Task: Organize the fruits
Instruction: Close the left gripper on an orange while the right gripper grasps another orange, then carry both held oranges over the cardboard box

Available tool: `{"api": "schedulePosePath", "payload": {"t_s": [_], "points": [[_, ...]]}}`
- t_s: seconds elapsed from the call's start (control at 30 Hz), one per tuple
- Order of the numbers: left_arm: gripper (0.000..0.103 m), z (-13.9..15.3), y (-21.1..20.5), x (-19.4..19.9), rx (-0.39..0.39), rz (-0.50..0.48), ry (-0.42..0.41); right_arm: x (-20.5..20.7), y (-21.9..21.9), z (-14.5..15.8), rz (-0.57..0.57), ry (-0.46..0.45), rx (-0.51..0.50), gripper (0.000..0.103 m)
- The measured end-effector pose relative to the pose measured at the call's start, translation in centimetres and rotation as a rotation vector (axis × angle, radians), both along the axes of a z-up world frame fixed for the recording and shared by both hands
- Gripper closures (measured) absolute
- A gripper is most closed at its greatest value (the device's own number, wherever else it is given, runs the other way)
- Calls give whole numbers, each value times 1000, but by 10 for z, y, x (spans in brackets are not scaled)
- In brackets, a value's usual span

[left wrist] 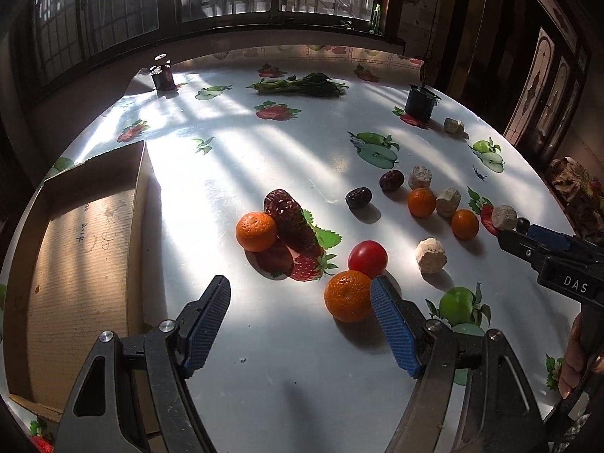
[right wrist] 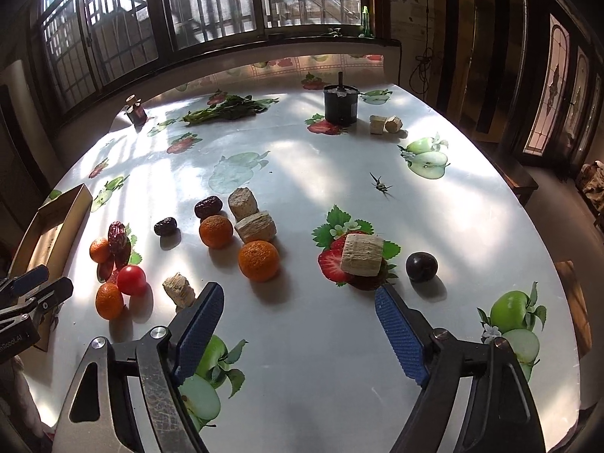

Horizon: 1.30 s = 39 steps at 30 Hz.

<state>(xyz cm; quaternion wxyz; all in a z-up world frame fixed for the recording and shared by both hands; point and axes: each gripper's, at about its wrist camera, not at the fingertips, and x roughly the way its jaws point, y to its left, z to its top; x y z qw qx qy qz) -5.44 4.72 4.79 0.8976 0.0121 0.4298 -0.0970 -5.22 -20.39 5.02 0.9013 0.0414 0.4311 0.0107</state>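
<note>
On the round table [left wrist: 302,358], covered with a white cloth printed with apples and strawberries, fruit lies scattered in patchy sunlight. Left gripper [left wrist: 302,294]: jaws stand wide, nothing between them; its right blue pad sits just beside, possibly touching, an orange [left wrist: 347,296], with a red tomato [left wrist: 368,258] directly behind that orange. Further left, another orange [left wrist: 256,231] rests against a long dark red date [left wrist: 290,222]. Cardboard box [left wrist: 83,264] lies open at the left edge of the table, well apart from the fruit. Toward the right: two dark dates [left wrist: 358,197], two more oranges [left wrist: 421,202] and several pale cork-like blocks [left wrist: 430,256] among them. Right gripper [right wrist: 300,302]: jaws also wide and holding nothing, hovering over bare cloth. Ahead of it, between the two pads' lines, lies an orange [right wrist: 259,260] to the left and a pale block [right wrist: 361,255] on a printed strawberry to the right; a dark plum [right wrist: 421,266] sits just right of that block. Far side of the table: a bunch of greens [right wrist: 230,109], a small dark jar [right wrist: 136,111] and a black pot [right wrist: 341,105]. A person's hand [left wrist: 573,355] shows at the right edge of the left view, gripping the other tool's handle.
</note>
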Motion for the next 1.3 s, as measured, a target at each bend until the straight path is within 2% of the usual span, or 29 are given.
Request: {"api": "schedulePosePath", "payload": {"t_s": [0.1, 0.37, 0.43, 0.47, 0.53, 0.6, 0.67, 0.7, 0.73, 0.83, 0.97, 1.1, 1.3], "points": [[27, -8, -9, 4, 7, -20, 21, 18, 4, -8, 38, 45, 34, 31], [28, -23, -18, 20, -16, -52, 106, 46, 19, -22, 82, 87, 27, 31], [40, -26, -22, 24, -29, -65, 133, 49, 20, -25, 82, 95, 31, 31], [42, -28, -23, 25, -35, -68, 148, 50, 20, -26, 82, 96, 33, 32], [47, -32, -26, 28, -36, -70, 164, 52, 20, -28, 81, 101, 34, 39], [47, -32, -29, 27, -29, -75, 153, 53, 22, -31, 83, 107, 31, 45], [56, -33, -32, 27, -5, -71, 137, 55, 23, -34, 79, 111, 24, 49], [63, -33, -33, 27, 10, -71, 125, 56, 23, -35, 78, 113, 24, 52], [70, -33, -34, 26, -4, -82, 126, 56, 23, -36, 77, 112, 18, 60], [70, -31, -33, 23, -4, -70, 118, 55, 25, -35, 72, 103, -5, 67], [70, -20, -22, 14, -29, -48, 93, 46, 23, -30, 72, 92, 12, 68], [70, -1, -2, 1, -58, -18, 52, 28, 25, -11, 77, 60, 43, 68], [70, 25, 49, -21, -104, 73, -2, 1, 60, 24, 156, -9, 78, 67]]}}
